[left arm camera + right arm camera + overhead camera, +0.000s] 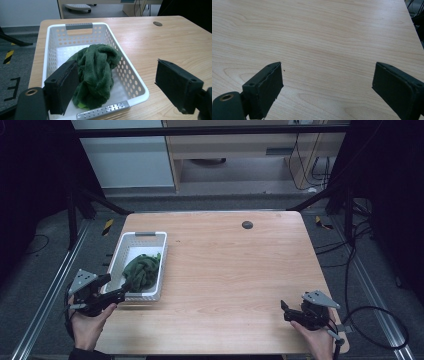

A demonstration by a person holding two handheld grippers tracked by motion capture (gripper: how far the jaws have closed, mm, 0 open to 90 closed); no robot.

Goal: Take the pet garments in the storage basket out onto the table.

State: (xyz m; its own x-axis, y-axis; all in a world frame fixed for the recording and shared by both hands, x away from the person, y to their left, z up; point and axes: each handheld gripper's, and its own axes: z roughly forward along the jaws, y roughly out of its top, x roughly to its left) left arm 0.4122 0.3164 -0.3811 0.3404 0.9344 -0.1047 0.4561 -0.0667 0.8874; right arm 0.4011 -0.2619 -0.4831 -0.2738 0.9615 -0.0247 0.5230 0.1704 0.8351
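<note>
A green cloth (96,72) is being approached by the left gripper (117,87), whose jaws are spread wide and holding nothing. The cloth is lying bunched in a white perforated basket (130,75) near the left edge of the table (235,265), towards the person's side. One jaw is being held over the basket's near left corner, just beside the cloth, while the other is hanging outside the right wall, so the basket's near rim is being straddled. The step in hand is judged to be the reach for the cloth, with no grasp yet made.

For the next move, both jaws would probably need to be brought inside the basket walls, lowered over the top of the bunch and closed on a thick fold, so that the cloth, and not the rim, is caught.

The right gripper (292,312) is being rested low at the table's near right corner, well apart from the basket, its jaws likewise released over bare wood.

The table is of pale wood, with a small dark round disc (247,224) near its far edge. Beyond it, grey floor, cables and a wooden cabinet are being shown under dim light.
</note>
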